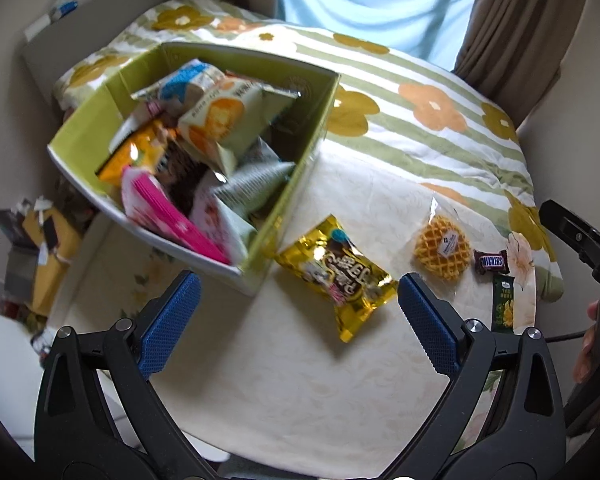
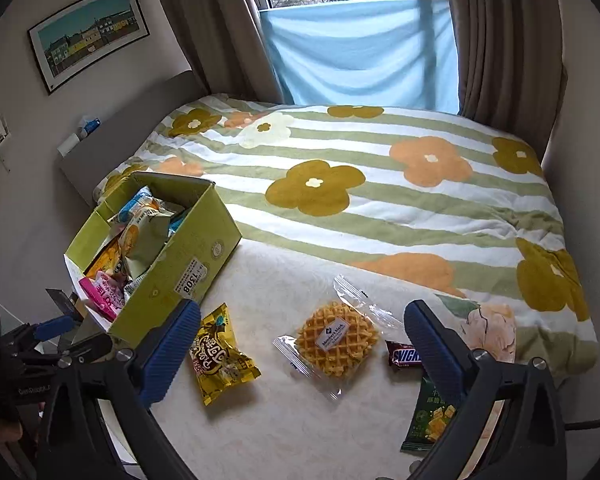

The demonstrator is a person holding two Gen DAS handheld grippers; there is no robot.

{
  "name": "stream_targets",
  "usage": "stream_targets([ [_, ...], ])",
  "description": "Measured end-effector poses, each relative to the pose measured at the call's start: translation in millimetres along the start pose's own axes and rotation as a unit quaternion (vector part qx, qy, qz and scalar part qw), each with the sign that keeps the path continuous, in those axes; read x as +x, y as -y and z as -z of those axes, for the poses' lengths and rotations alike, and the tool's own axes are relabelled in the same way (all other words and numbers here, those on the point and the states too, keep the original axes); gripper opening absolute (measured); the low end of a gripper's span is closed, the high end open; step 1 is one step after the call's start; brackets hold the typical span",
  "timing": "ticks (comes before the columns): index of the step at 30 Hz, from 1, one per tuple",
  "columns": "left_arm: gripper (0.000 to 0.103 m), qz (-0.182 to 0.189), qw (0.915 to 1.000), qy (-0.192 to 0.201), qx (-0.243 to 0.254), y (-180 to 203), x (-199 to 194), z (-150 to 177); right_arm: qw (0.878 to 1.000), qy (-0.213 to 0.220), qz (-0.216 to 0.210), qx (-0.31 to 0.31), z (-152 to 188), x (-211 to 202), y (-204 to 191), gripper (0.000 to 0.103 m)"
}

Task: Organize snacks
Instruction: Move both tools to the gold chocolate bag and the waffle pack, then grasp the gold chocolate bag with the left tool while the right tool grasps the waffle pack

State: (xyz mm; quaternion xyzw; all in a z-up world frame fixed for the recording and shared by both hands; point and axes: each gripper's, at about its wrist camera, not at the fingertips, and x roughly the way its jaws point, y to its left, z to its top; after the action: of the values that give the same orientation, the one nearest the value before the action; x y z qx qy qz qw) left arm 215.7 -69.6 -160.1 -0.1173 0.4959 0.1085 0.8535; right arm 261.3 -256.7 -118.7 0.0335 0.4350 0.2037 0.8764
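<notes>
A green cardboard box [image 1: 300, 168] full of snack packets stands on the bed at the left; it also shows in the right wrist view [image 2: 180, 264]. On the cream sheet lie a yellow snack bag [image 1: 340, 276] [image 2: 220, 356], a wrapped waffle [image 1: 442, 248] [image 2: 336, 338], a Snickers bar [image 1: 492, 262] [image 2: 404, 356] and a green packet [image 1: 504, 304] [image 2: 430, 420]. My left gripper [image 1: 296, 316] is open and empty, above the sheet between the box and the yellow bag. My right gripper [image 2: 300, 344] is open and empty above the waffle.
A floral striped duvet [image 2: 340, 184] covers the far part of the bed. A headboard ledge [image 2: 100, 148] and wall run along the left. Curtains and a window [image 2: 360, 48] are behind. Clutter sits on the floor at the left [image 1: 40, 248].
</notes>
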Motion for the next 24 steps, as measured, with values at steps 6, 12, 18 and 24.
stream_targets([
  [6,0.099,0.015,0.9978,-0.046,-0.046,18.1,38.3,18.6,0.999,-0.031,-0.005,0.019,13.5,22.3,16.1,0.102],
  [12,0.099,0.015,0.9928,-0.078,-0.090,25.5,87.5,26.8,0.997,-0.054,0.001,0.046,27.8,47.5,24.9,0.102],
  [18,0.099,0.021,0.9845,-0.089,-0.150,26.2,134.1,25.2,0.994,-0.069,0.007,0.086,39.8,71.1,37.3,0.102],
  [24,0.099,0.004,0.9830,-0.095,-0.157,33.7,163.9,19.4,0.984,-0.080,-0.008,0.159,48.9,86.2,52.2,0.102],
])
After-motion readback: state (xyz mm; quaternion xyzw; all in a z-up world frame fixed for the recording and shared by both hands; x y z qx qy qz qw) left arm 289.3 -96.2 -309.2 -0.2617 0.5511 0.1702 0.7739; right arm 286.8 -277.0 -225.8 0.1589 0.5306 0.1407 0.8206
